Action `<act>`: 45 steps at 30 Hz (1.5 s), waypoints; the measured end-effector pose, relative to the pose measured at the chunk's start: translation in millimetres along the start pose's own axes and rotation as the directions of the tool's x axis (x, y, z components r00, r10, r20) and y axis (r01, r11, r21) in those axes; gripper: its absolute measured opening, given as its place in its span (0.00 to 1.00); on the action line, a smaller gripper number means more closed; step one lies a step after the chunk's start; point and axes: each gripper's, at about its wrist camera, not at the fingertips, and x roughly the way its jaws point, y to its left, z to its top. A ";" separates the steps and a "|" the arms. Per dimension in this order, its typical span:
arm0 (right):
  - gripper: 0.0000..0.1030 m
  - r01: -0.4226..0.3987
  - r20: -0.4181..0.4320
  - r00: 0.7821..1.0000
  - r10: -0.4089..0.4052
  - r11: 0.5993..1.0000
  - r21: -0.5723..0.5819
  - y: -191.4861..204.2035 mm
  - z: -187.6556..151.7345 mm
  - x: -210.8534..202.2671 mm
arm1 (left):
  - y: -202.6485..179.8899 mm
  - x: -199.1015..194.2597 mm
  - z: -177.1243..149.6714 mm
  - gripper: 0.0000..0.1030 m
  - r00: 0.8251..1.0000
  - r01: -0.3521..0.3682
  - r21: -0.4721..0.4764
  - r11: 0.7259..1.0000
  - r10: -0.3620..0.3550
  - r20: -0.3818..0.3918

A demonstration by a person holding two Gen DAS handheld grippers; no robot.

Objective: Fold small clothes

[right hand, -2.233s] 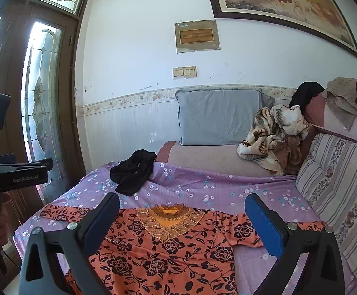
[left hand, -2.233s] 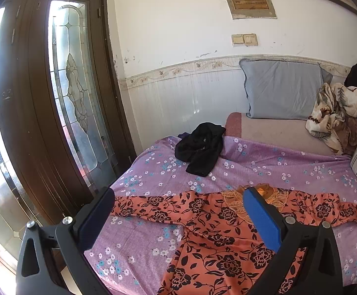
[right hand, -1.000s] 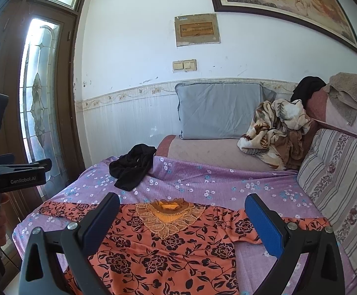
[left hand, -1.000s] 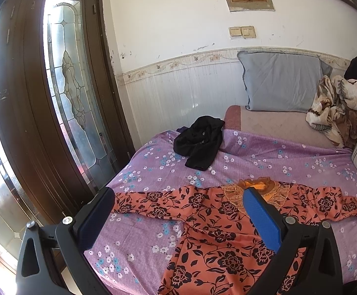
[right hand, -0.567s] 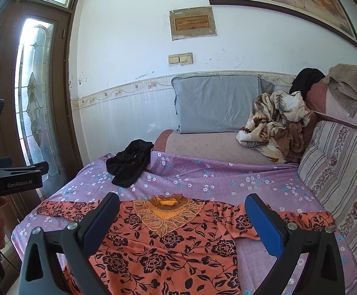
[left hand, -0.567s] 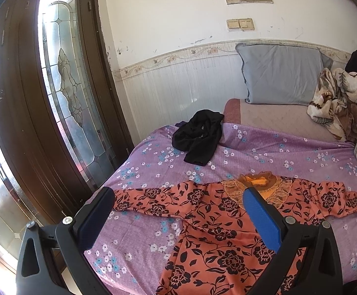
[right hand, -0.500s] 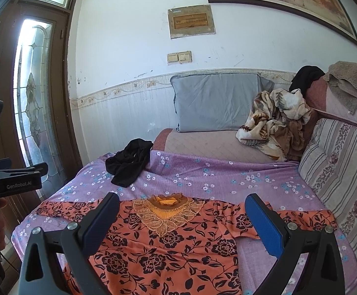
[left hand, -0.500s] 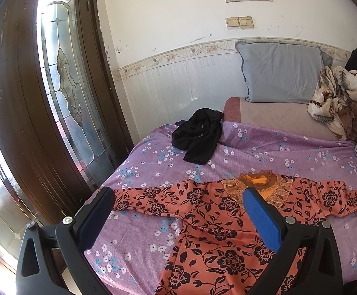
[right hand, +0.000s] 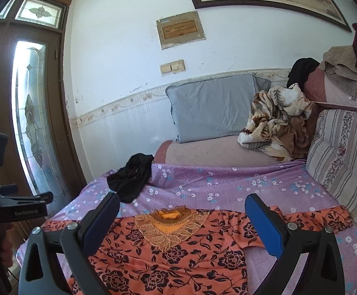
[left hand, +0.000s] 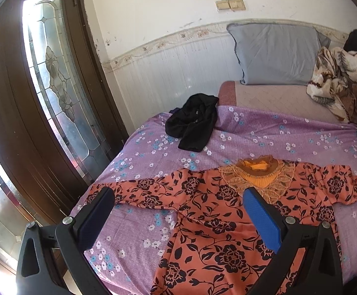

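Note:
An orange top with black flowers (left hand: 217,223) lies spread flat on the purple floral bedsheet (left hand: 264,135), sleeves out to both sides, its gold lace collar (left hand: 257,174) pointing to the far end. It also shows in the right wrist view (right hand: 168,258). My left gripper (left hand: 177,202) is open and empty, held above the garment's left sleeve and body. My right gripper (right hand: 181,209) is open and empty, held above the collar (right hand: 170,226). The left gripper's body (right hand: 18,209) shows at the left edge of the right wrist view.
A crumpled black garment (left hand: 193,125) lies on the sheet beyond the top, also in the right wrist view (right hand: 131,174). A grey pillow (left hand: 274,54) and a rumpled brown blanket (left hand: 338,78) are at the far end. A striped cushion (right hand: 345,162) is on the right, a wooden glass door (left hand: 45,98) on the left.
Both grippers have dipped slightly and moved a little closer to the bed. The orange top and black garment have not moved. Both grippers stay open.

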 end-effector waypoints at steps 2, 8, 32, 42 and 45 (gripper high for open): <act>1.00 -0.015 -0.045 0.999 0.018 0.998 0.055 -19.5 -8.3 13.2 | -18.1 24.9 -11.2 1.00 0.996 0.047 0.040 0.998 -0.044 -0.073; 1.00 0.228 -0.357 0.934 -0.022 0.804 0.549 -165.5 -63.1 75.3 | -87.3 133.6 -64.9 1.00 0.920 0.166 0.143 0.976 -0.101 -0.378; 0.24 0.623 -0.485 0.766 -0.422 0.299 0.723 -428.2 -117.6 133.8 | -139.8 235.9 -120.7 1.00 0.809 0.362 -0.032 0.932 -0.331 -0.486; 0.10 0.188 -0.174 0.980 -0.096 0.732 0.654 -292.9 -35.1 189.0 | -106.1 233.1 -85.0 1.00 0.892 0.267 -0.050 0.962 -0.266 -0.366; 0.10 0.029 -0.174 0.981 0.087 0.820 0.572 -224.4 -28.7 217.3 | -80.7 239.6 -71.2 1.00 0.915 0.226 -0.106 0.968 -0.248 -0.319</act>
